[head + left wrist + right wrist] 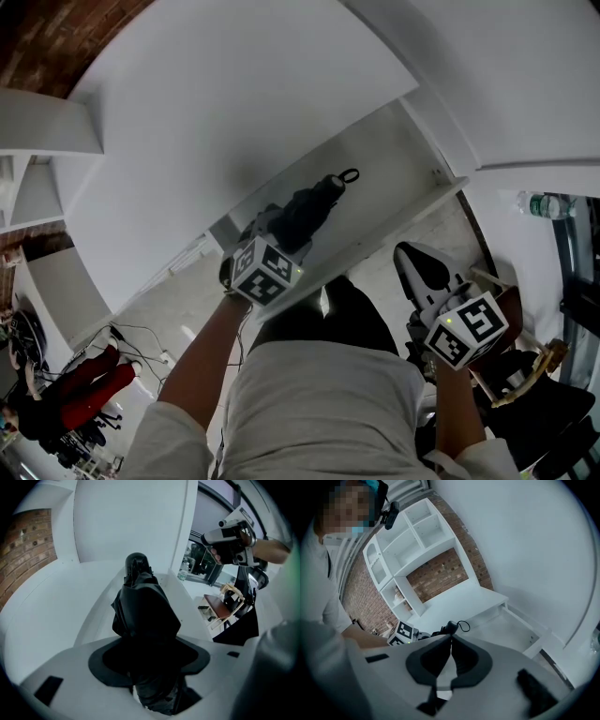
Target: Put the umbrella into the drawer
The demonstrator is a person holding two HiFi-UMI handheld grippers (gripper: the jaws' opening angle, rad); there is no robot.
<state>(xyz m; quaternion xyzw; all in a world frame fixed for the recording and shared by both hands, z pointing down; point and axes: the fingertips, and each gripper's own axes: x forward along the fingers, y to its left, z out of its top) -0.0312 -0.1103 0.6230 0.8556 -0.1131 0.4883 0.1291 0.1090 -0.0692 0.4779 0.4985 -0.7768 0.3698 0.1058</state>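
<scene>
A folded black umbrella (314,208) with a wrist loop at its far end hangs tilted over the open white drawer (394,169). My left gripper (281,225) is shut on its near end. In the left gripper view the umbrella (145,616) fills the gap between the jaws of that gripper (149,667) and points down into the drawer (93,611). My right gripper (412,258) hovers off to the right of the drawer front, shut with nothing in it. In its own view the right gripper (451,651) has its pads touching, and beyond them lie the umbrella (450,626) and the drawer (506,630).
A water bottle (548,204) stands on a surface to the right. A wooden chair (525,366) is near my right hand. A white shelf unit (408,550) stands against a brick wall. A red object (89,380) and cables lie on the floor at the left.
</scene>
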